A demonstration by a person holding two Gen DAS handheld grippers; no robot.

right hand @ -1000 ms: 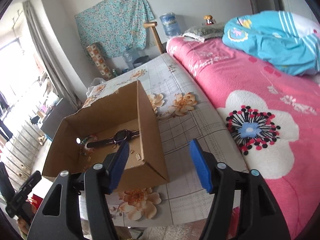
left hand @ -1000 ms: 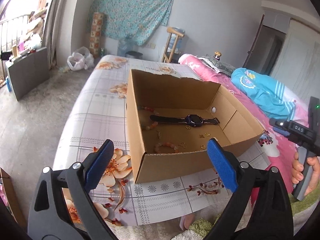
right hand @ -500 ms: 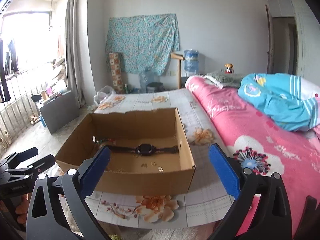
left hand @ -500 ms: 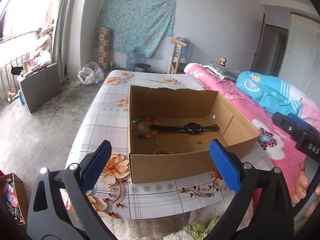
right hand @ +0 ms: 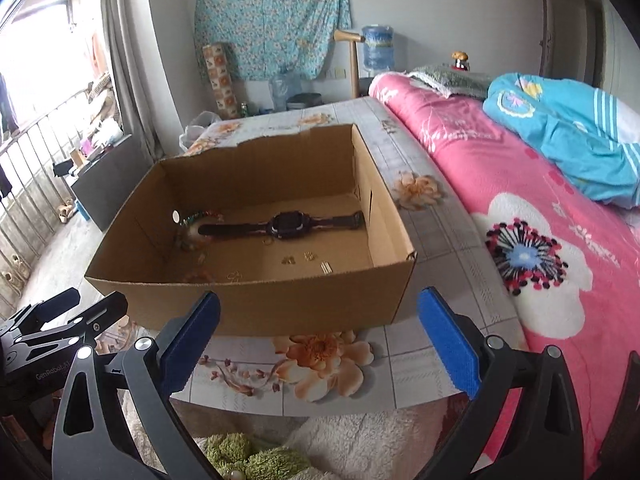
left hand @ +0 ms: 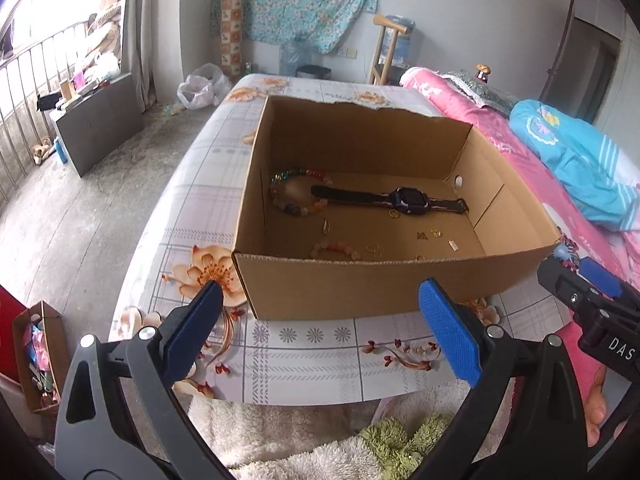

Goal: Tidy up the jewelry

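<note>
A low desk covered in a pale checked cloth with orange flowers carries an open cardboard box, set toward its near end (the far rim is torn ragged). The desk stands just beside a bed with a pink flowered cover, on which a blue quilt lies bunched. A fluffy white rug lies on the floor below the near edge.

From here I see a floral tablecloth covering the counter, with a pink flowered bed alongside and a blue blanket bunched on it. A teal patterned cloth hangs on the far wall above a water jug. A white plastic bag sits on the floor near the railing.
</note>
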